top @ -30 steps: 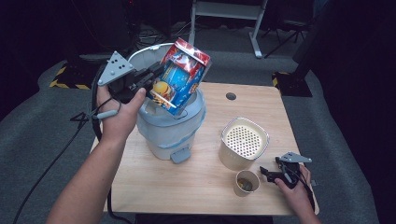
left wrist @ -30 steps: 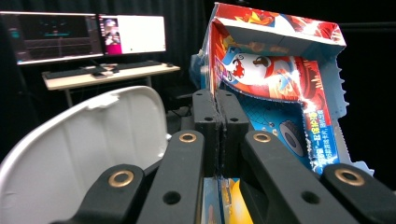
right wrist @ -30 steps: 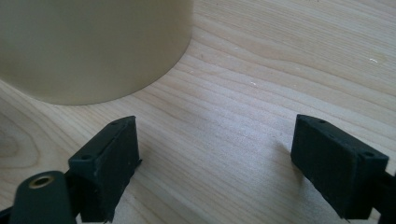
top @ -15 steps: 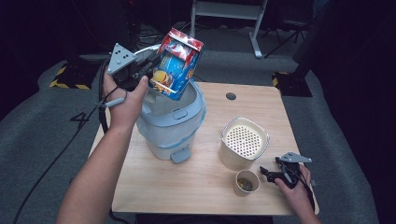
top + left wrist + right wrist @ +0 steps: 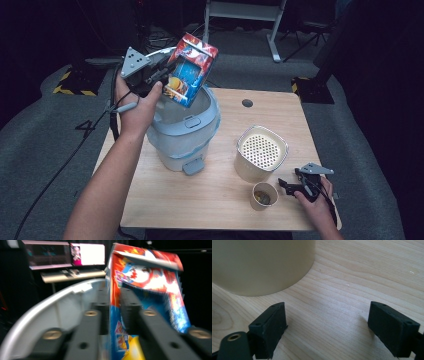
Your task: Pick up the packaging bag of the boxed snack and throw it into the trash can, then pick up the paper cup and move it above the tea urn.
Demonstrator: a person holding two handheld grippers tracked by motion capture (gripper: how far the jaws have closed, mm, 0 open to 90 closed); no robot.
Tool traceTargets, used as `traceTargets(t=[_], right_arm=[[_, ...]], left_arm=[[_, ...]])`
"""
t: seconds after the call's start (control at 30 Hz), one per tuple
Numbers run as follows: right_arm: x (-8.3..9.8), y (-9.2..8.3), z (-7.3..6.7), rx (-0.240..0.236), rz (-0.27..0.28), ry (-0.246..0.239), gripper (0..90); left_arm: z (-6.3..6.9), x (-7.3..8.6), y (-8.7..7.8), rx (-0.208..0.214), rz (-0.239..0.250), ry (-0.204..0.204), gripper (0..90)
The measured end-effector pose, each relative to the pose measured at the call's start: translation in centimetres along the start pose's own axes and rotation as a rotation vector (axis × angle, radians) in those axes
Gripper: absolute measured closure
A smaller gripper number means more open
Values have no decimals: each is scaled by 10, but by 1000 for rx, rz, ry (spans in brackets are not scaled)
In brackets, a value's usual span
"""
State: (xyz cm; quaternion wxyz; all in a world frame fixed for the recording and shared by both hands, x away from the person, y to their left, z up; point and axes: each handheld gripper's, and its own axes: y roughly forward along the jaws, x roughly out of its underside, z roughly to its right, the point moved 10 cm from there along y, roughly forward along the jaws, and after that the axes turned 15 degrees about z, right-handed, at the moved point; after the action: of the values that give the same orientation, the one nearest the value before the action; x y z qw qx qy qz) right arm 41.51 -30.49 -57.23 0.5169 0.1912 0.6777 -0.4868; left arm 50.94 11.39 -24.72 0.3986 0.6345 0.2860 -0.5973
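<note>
The left hand-held gripper is held up over the far left part of the table, above the rim of a grey pedal bin. A colourful carton, red on top and blue with yellow lower down, is seen between its jaws, tilted, its lower end over the bin's open mouth. In the left gripper view the carton's edge is seen running between the two black jaws, with the bin's pale curved rim beside and below. The jaws have just been opening; the carton is seen between them, and whether the pads press on it cannot be told through the blur. The left hand is wrapped around the gripper body, and a cable is seen trailing down from it.

The right hand-held gripper is rested low at the near right of the table, jaws spread wide with nothing between them. In the right gripper view bare wood is seen between the jaws, and the cream wall of a container is seen just ahead. From above, that cream container is shown with a perforated lid, well apart from the bin. A small paper cup is placed just beside the right gripper's jaws, near the container.
</note>
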Motion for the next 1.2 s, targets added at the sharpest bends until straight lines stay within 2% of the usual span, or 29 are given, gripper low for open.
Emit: traceTargets(t=[0.07, 0.13, 0.33, 0.73, 0.9, 0.97, 1.07, 1.2], right_arm=[[0, 0, 0, 0, 0, 0, 152], [0, 0, 0, 0, 0, 0, 153], [0, 0, 0, 0, 0, 0, 153], [0, 0, 0, -1, -1, 0, 153], [0, 0, 0, -1, -1, 0, 153], [0, 0, 0, -1, -2, 0, 153], [0, -1, -1, -9, 4, -5, 182], [0, -2, -3, -16, 9, -10, 211]], left_arm=[[4, 2, 2, 0, 10, -11, 518], [9, 1, 0, 14, 13, -13, 445], [20, -5, -11, 49, 13, -3, 447], [44, -2, -64, 195, -42, 56, 403], [56, 12, -87, 266, -93, 65, 402], [60, 19, -94, 281, -110, 58, 402], [63, 35, -106, 293, -161, 80, 408], [71, 56, -121, 320, -201, 59, 408]])
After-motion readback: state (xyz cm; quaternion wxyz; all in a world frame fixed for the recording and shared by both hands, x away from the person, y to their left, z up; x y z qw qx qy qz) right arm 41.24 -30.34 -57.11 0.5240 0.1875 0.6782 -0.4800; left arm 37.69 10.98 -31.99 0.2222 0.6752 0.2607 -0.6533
